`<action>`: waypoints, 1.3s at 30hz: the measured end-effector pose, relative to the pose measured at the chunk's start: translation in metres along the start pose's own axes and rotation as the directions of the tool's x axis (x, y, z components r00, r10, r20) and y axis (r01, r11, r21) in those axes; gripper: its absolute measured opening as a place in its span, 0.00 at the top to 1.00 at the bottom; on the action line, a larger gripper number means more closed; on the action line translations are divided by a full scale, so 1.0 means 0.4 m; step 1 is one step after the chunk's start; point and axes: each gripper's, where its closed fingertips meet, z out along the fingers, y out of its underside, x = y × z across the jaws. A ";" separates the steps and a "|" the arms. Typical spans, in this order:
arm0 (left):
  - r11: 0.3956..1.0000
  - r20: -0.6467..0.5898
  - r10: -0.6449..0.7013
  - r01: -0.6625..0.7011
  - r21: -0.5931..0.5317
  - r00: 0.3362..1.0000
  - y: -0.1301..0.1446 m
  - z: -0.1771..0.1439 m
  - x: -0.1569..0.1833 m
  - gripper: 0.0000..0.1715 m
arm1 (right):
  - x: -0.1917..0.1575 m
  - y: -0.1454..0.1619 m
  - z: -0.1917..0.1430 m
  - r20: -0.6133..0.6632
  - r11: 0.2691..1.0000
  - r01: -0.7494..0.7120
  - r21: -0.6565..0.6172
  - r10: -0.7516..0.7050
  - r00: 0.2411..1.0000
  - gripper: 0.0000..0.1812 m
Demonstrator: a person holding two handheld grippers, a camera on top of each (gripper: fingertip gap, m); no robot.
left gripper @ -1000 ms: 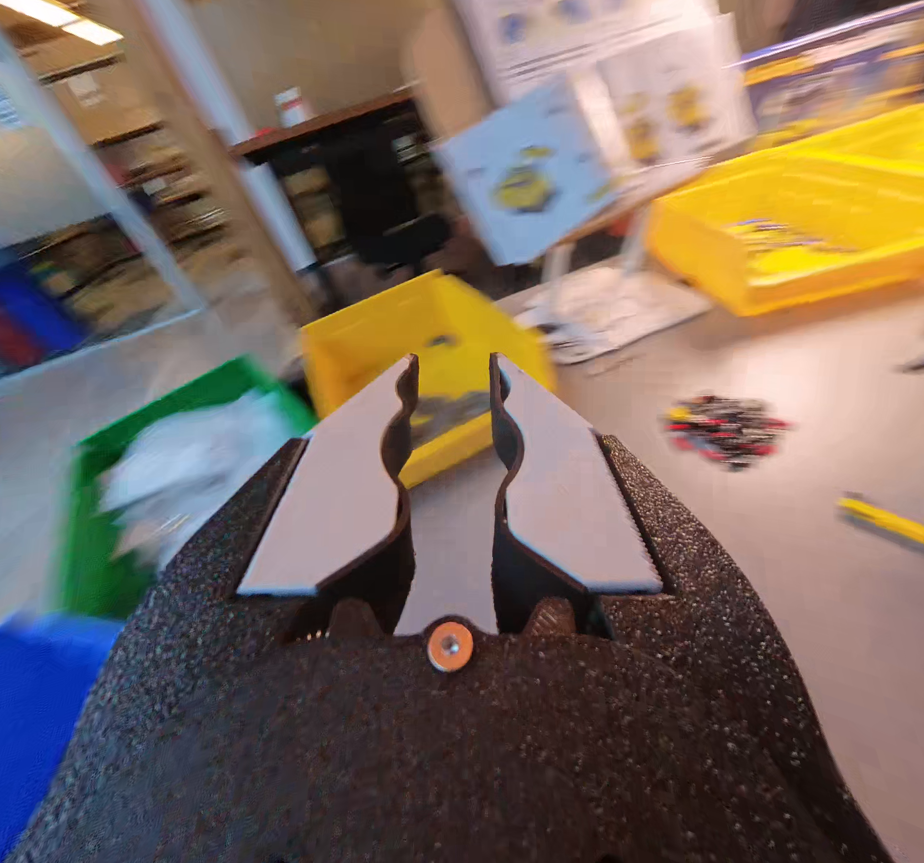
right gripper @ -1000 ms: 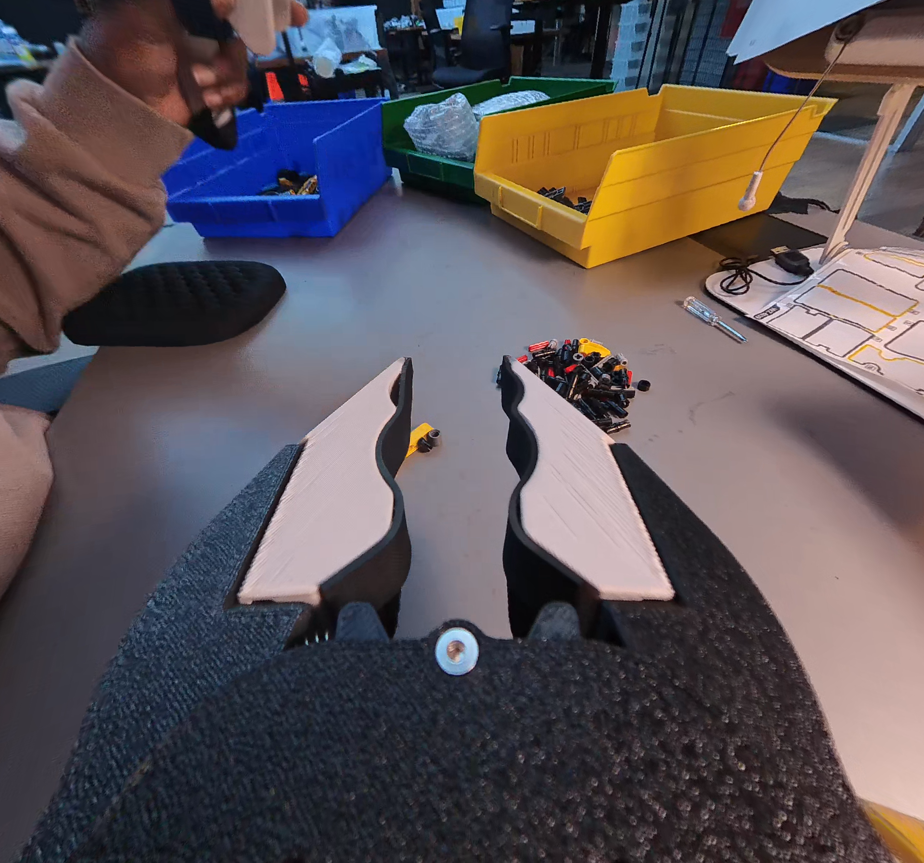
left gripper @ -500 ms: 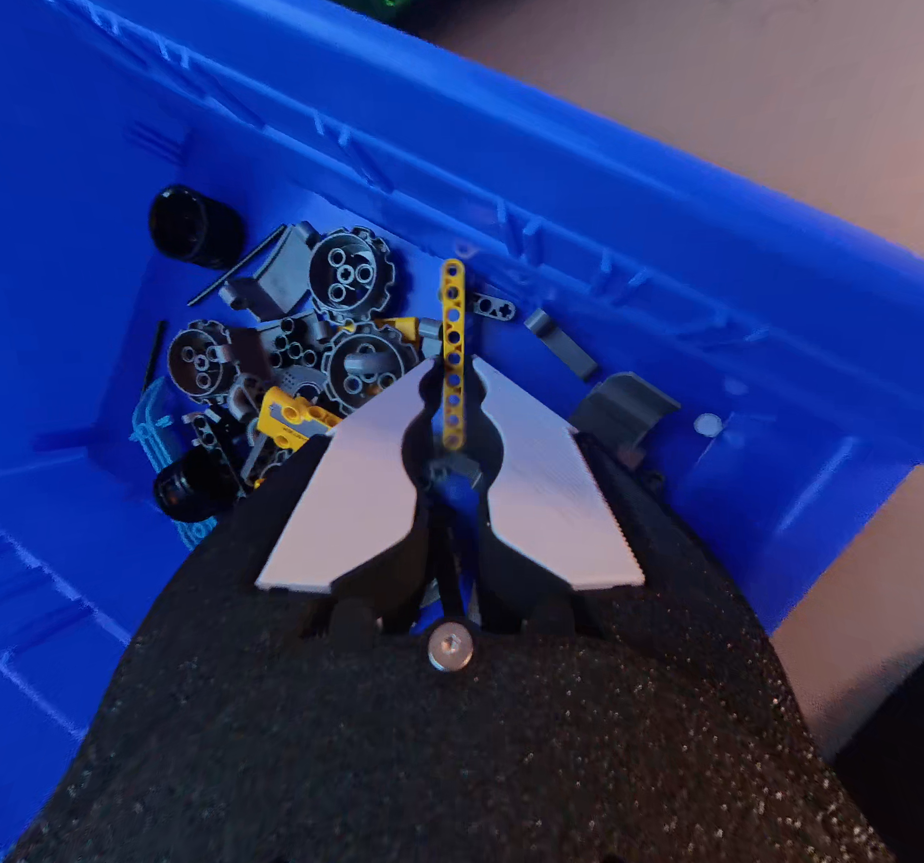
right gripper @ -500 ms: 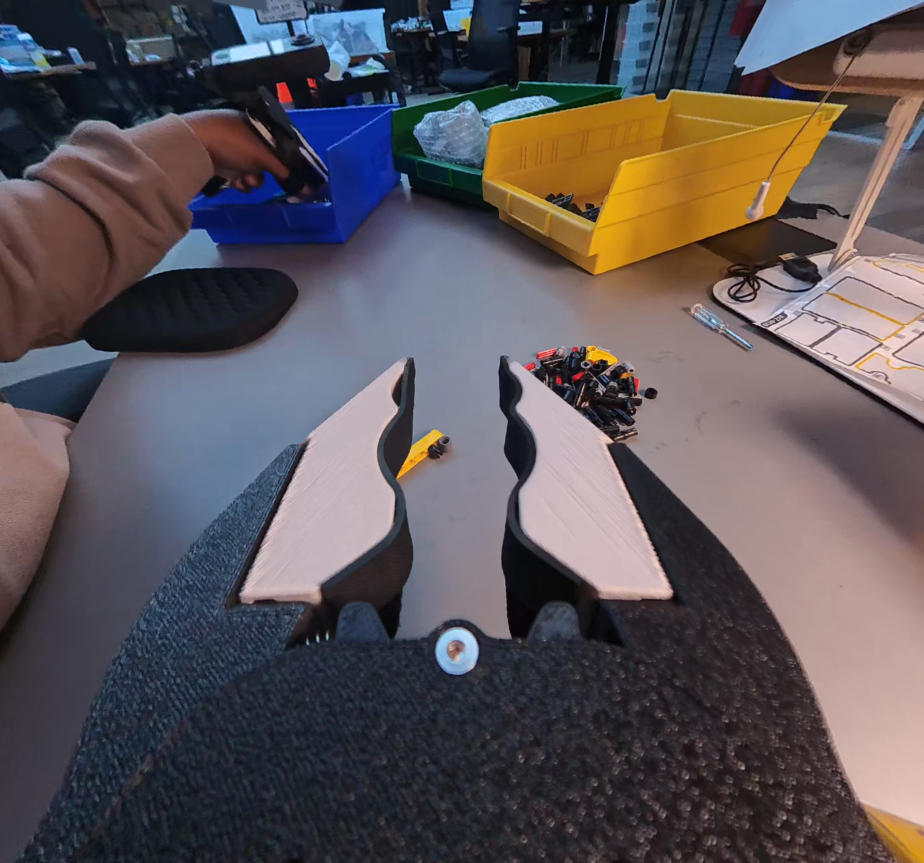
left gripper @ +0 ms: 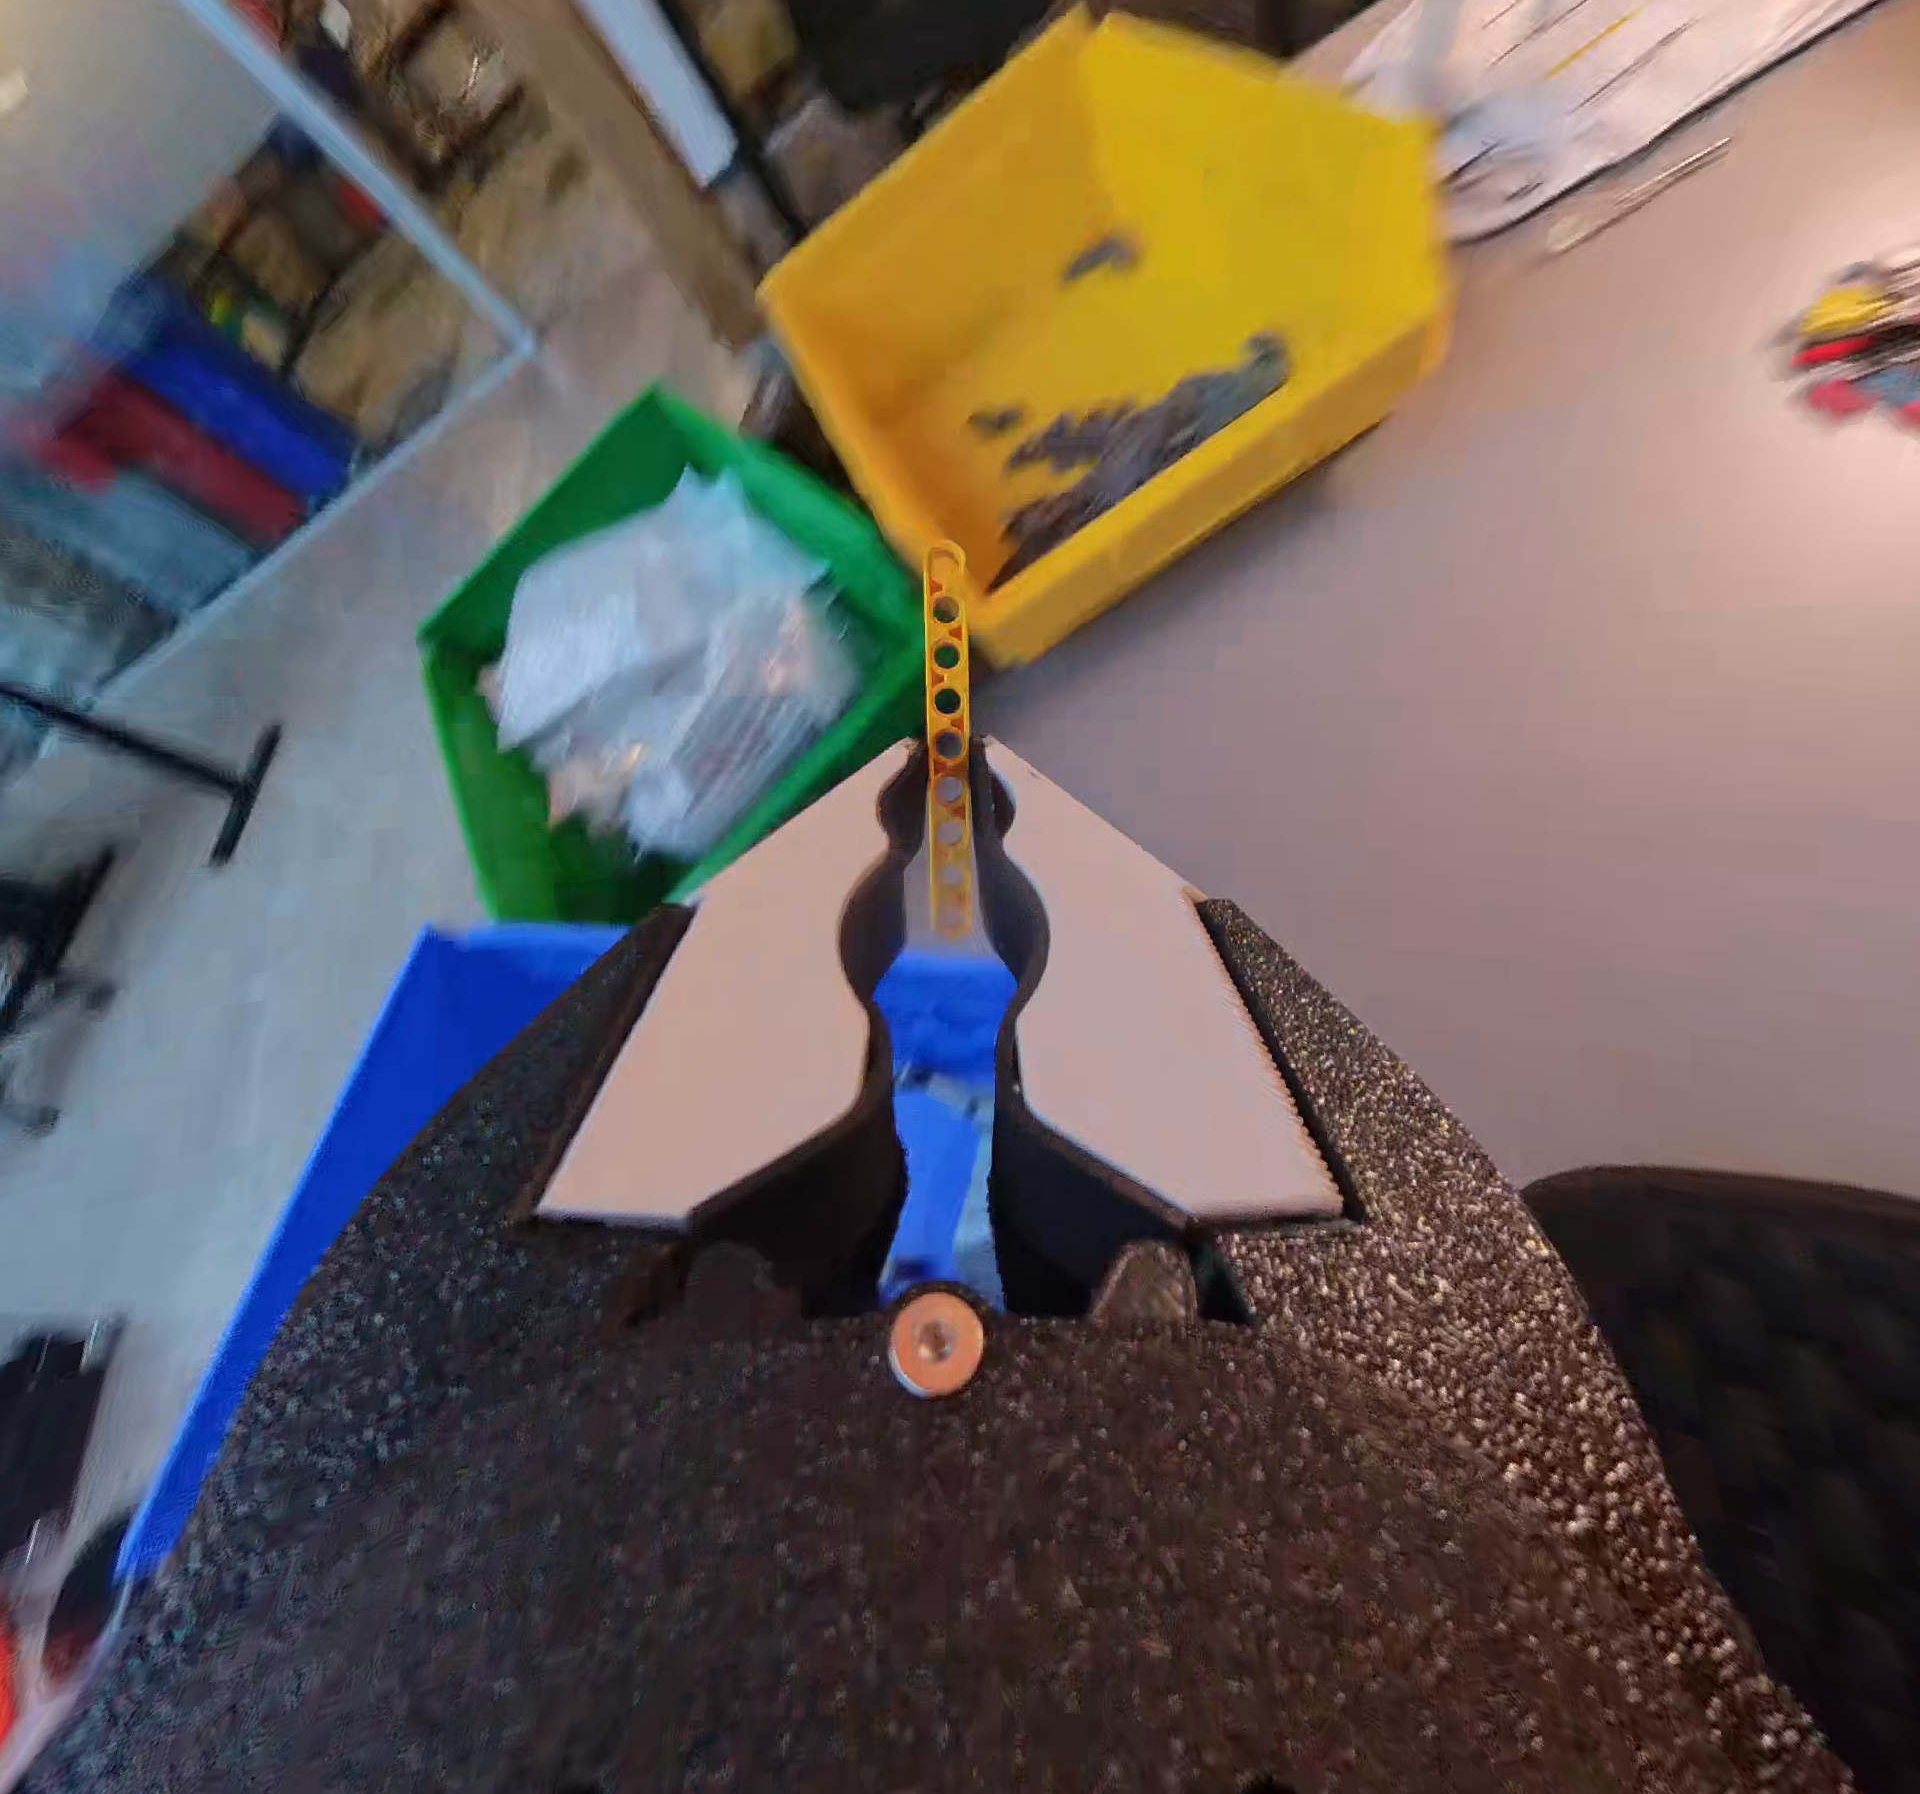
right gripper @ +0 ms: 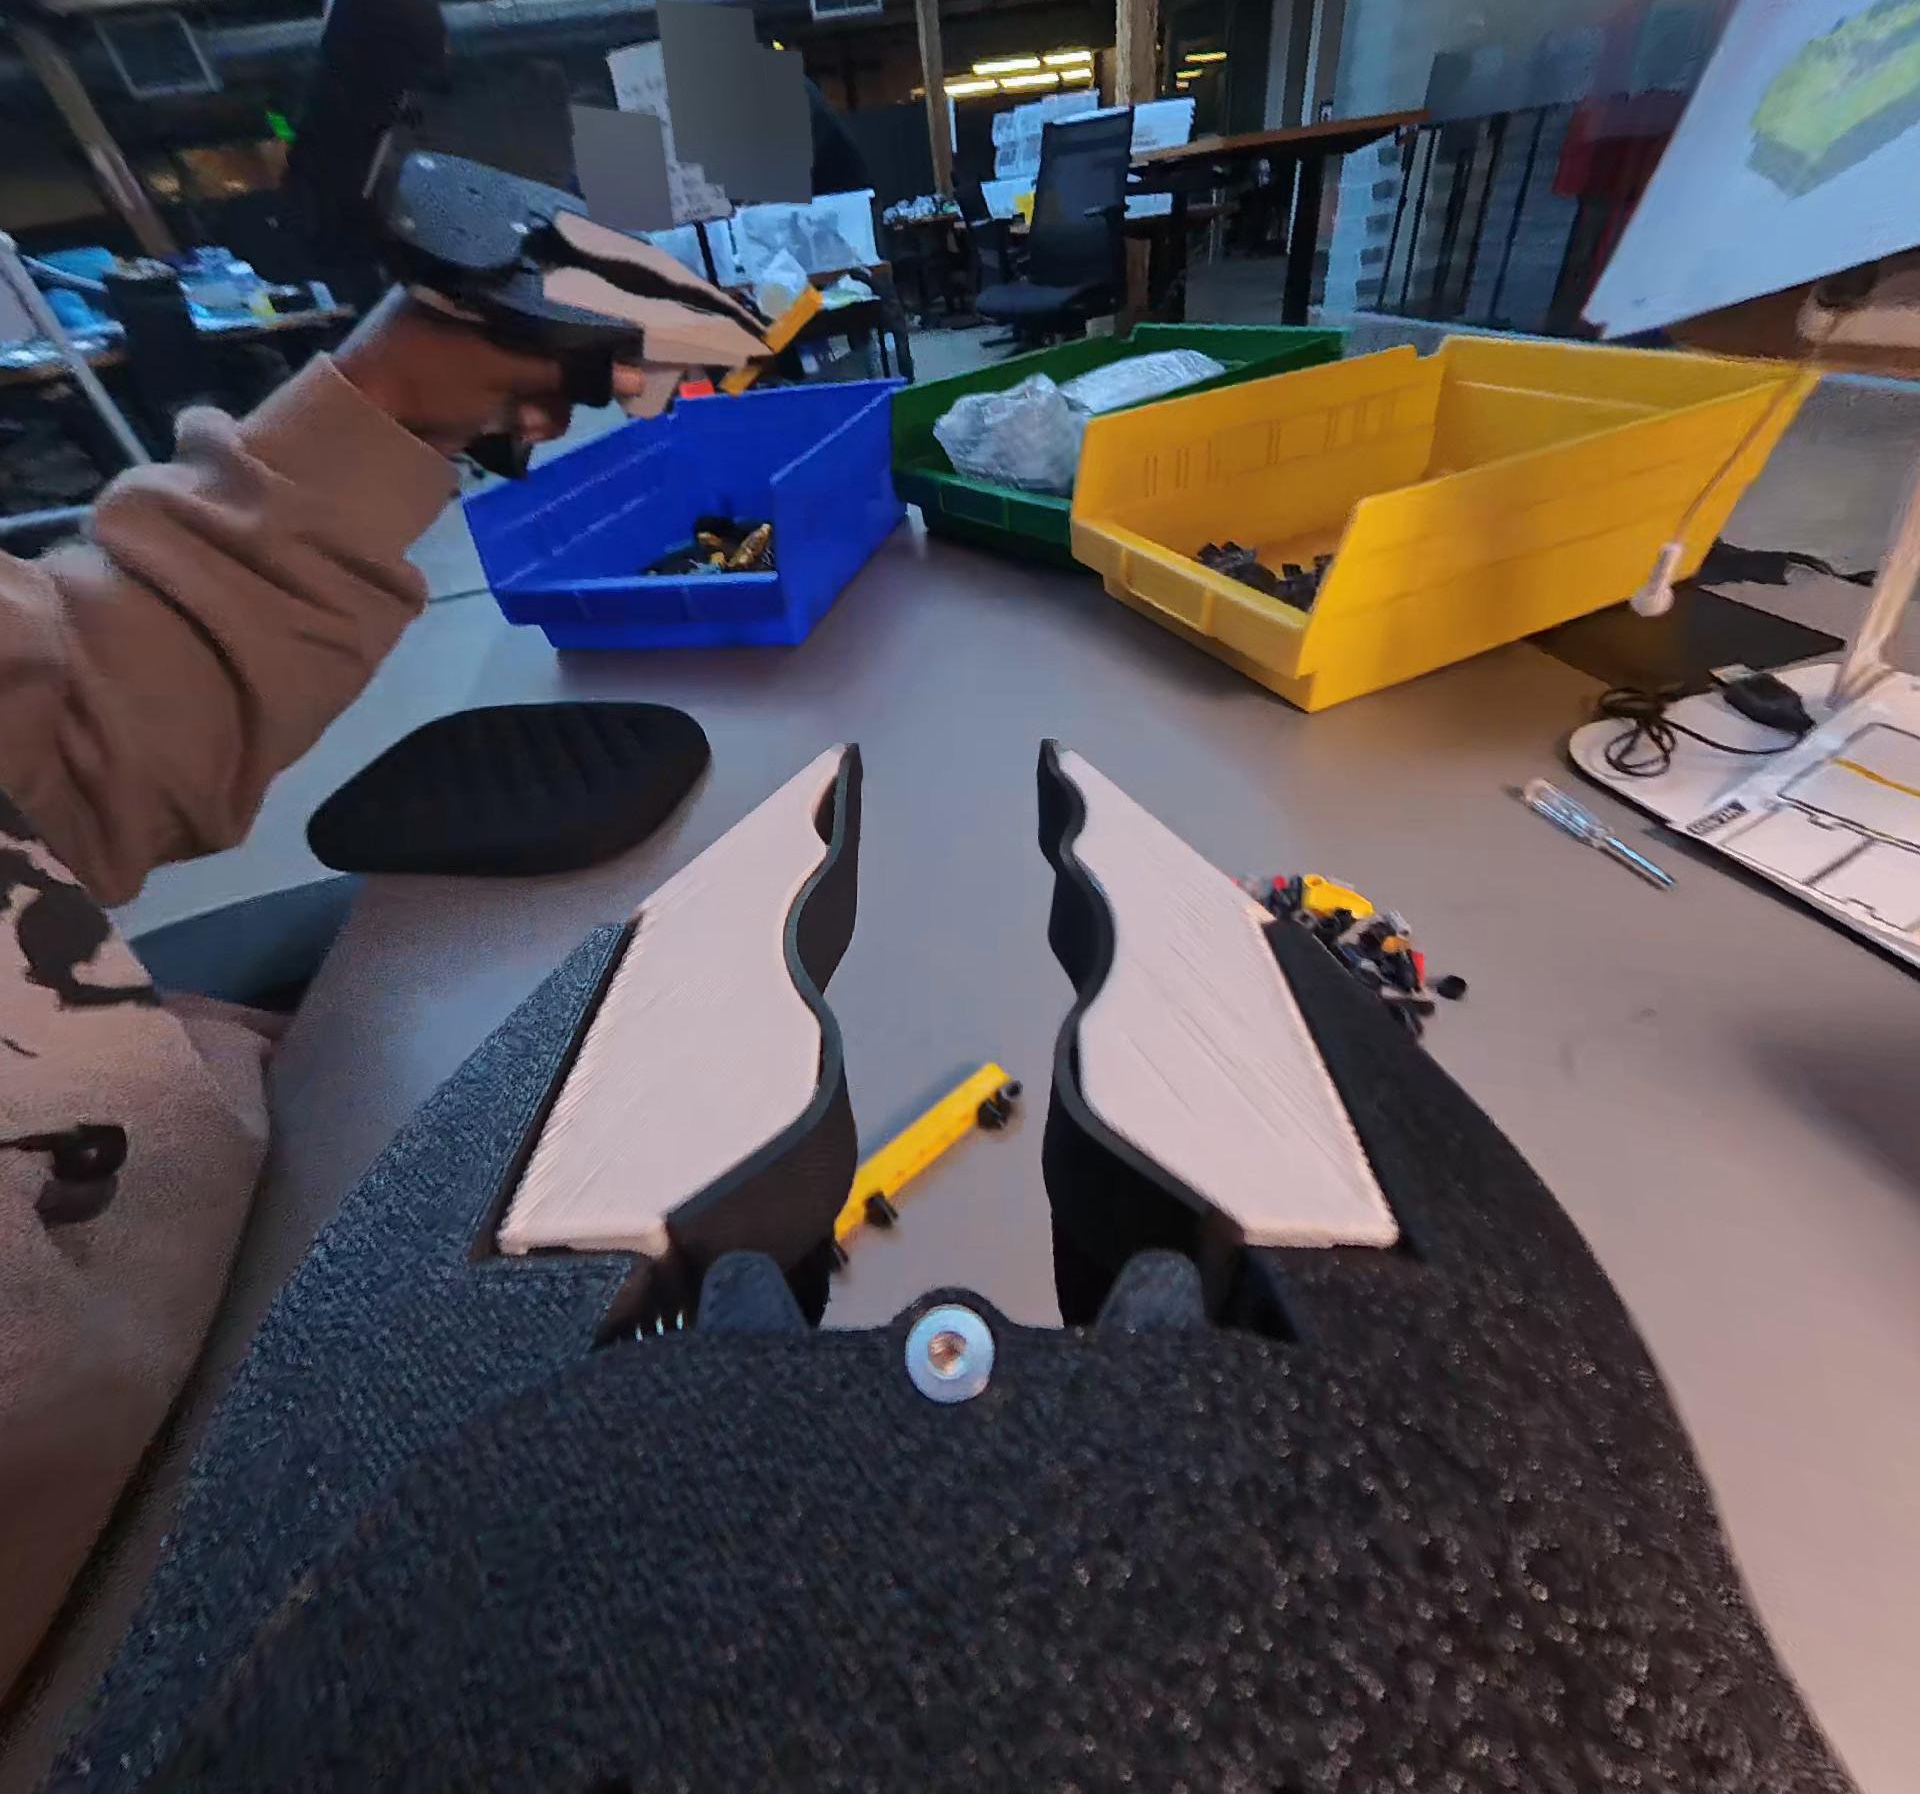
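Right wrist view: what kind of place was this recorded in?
Probably a shared workshop or lab space. Colour-coded parts bins, a blue bin and a yellow bin, stand on a grey worktable, with an office chair and more desks behind in an open, industrial-looking hall.

We note a grey counter [right gripper: 1039, 684] in a dim workshop. Behind it stand black office chairs [right gripper: 1070, 217], wooden posts [right gripper: 1138, 82] and lit ceiling strips [right gripper: 1023, 63].
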 end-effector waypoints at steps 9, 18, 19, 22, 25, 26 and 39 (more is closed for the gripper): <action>0.817 -0.430 0.494 -0.234 0.528 0.755 -0.292 -0.011 0.641 0.96 | -0.079 -0.078 0.093 0.113 0.997 -0.073 0.008 0.071 0.991 0.81; 0.731 -0.377 0.596 -0.284 0.621 0.710 -0.332 0.004 0.720 0.97 | -0.032 -0.067 0.002 0.018 0.994 -0.076 -0.074 0.077 0.997 0.88; 0.728 -0.377 0.597 -0.281 0.625 0.708 -0.330 0.001 0.722 0.97 | -0.030 -0.060 0.002 0.016 0.993 -0.070 -0.094 0.072 0.997 0.89; 0.717 -0.356 0.615 -0.310 0.624 0.704 -0.317 0.007 0.724 0.97 | -0.040 -0.032 0.010 0.038 0.985 -0.043 -0.165 0.050 0.998 0.95; 0.721 -0.365 0.563 -0.226 0.654 0.741 -0.331 -0.004 0.713 0.95 | -0.042 -0.040 0.004 0.051 0.980 -0.029 -0.199 0.040 0.998 0.96; 0.742 -0.387 0.514 -0.170 0.648 0.765 -0.338 -0.001 0.697 0.91 | -0.025 -0.052 -0.007 0.021 0.978 0.000 -0.208 0.004 1.000 0.96; 0.925 -0.775 -0.006 0.298 0.236 0.632 -0.212 0.172 0.664 0.79 | 0.755 -0.003 -0.265 -0.482 0.799 -0.099 -0.594 -0.254 0.839 0.96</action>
